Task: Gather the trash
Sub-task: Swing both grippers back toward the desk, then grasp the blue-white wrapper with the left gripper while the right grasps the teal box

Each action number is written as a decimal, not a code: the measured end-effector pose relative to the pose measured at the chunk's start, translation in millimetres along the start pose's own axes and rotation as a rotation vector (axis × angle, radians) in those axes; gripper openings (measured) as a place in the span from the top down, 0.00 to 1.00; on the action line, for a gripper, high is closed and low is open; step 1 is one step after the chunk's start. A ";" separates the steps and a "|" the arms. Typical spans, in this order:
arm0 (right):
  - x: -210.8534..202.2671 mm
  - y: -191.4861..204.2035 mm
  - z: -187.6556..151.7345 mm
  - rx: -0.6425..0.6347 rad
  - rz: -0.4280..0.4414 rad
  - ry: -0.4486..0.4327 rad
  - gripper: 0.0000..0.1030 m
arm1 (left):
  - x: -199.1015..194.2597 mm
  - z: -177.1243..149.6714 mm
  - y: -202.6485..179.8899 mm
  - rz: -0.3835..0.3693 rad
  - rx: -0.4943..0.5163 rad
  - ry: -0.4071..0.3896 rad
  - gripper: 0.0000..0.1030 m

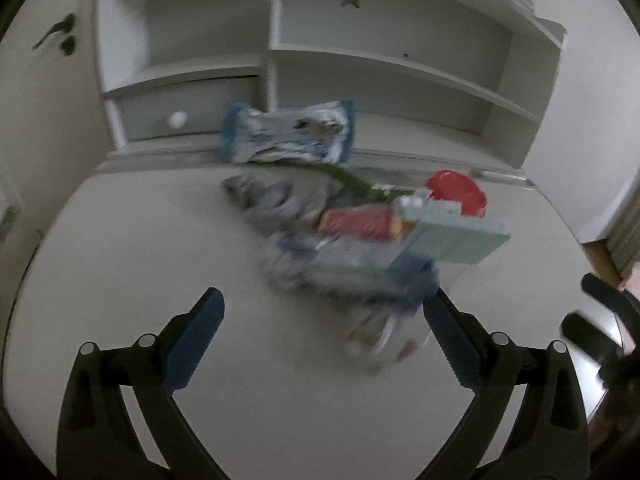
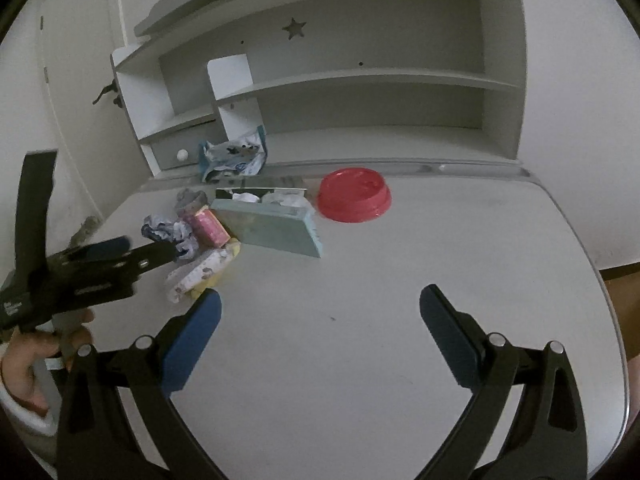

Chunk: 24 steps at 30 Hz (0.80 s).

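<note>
A pile of trash lies on the white table [image 2: 380, 340]: a blue-white wrapper [image 2: 234, 156] at the back, a grey crumpled piece [image 2: 192, 200], a pink wrapper [image 2: 210, 228], a crumpled blue-white wrapper [image 2: 166, 232], a white-yellow packet [image 2: 200, 274] and a teal box [image 2: 276, 230]. My right gripper [image 2: 320, 300] is open over bare table, in front of the pile. My left gripper [image 1: 324, 312] is open and close to the pile; that view is blurred. In the right wrist view the left gripper [image 2: 144, 249] reaches in from the left, its tips at the crumpled wrapper.
A red bowl [image 2: 354, 194] stands upside down to the right of the teal box. A white shelf unit [image 2: 360, 80] with a small drawer [image 2: 183, 155] rises along the table's back edge. A hand [image 2: 28, 360] holds the left gripper's handle.
</note>
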State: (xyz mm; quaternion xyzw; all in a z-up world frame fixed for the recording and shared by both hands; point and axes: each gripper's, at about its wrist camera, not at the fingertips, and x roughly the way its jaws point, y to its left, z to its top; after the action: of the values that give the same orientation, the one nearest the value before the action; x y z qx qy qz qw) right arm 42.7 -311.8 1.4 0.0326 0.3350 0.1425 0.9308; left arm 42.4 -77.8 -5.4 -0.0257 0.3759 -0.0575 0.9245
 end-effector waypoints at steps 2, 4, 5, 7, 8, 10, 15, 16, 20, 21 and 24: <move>-3.3 -3.2 -0.8 0.004 -0.009 0.001 0.07 | 19.5 0.9 2.1 0.008 0.025 0.001 0.06; 1.4 -4.5 1.7 0.008 -0.023 0.007 0.07 | 28.8 3.5 9.8 0.001 0.013 0.010 0.06; 3.1 -5.1 2.6 0.007 -0.032 0.010 0.07 | 26.7 2.6 15.3 0.002 0.005 0.007 0.06; 7.1 -6.7 2.5 0.004 -0.042 0.018 0.07 | 22.3 -0.7 34.6 0.016 -0.028 0.006 0.06; 8.8 -6.9 2.4 0.004 -0.044 0.022 0.07 | 19.8 -2.6 44.8 0.021 -0.048 0.008 0.06; 13.5 -7.6 2.6 0.002 -0.045 0.030 0.07 | 18.9 -8.4 69.5 0.049 -0.092 0.020 0.06; 27.6 -5.5 8.0 -0.009 -0.034 0.039 0.07 | 14.3 -19.6 108.1 0.144 -0.111 0.042 0.06; 30.2 -4.2 9.6 -0.014 -0.032 0.041 0.07 | 15.3 -20.2 112.6 0.140 -0.123 0.046 0.06; 41.9 2.9 17.9 -0.065 -0.035 0.044 0.11 | 16.9 -18.1 112.2 0.099 -0.115 0.051 0.06; 45.5 4.9 22.1 -0.079 -0.030 0.046 0.12 | 19.1 -15.6 106.6 0.089 -0.093 0.051 0.06; 56.0 12.3 35.8 -0.136 -0.028 0.037 0.15 | 27.7 -12.1 95.7 0.080 -0.063 0.064 0.06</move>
State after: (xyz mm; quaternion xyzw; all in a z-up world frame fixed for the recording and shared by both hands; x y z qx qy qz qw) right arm 103.5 -282.7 -3.3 -0.0379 0.3420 0.1523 0.9265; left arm 61.9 13.6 -41.9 -0.0379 0.4076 -0.0094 0.9123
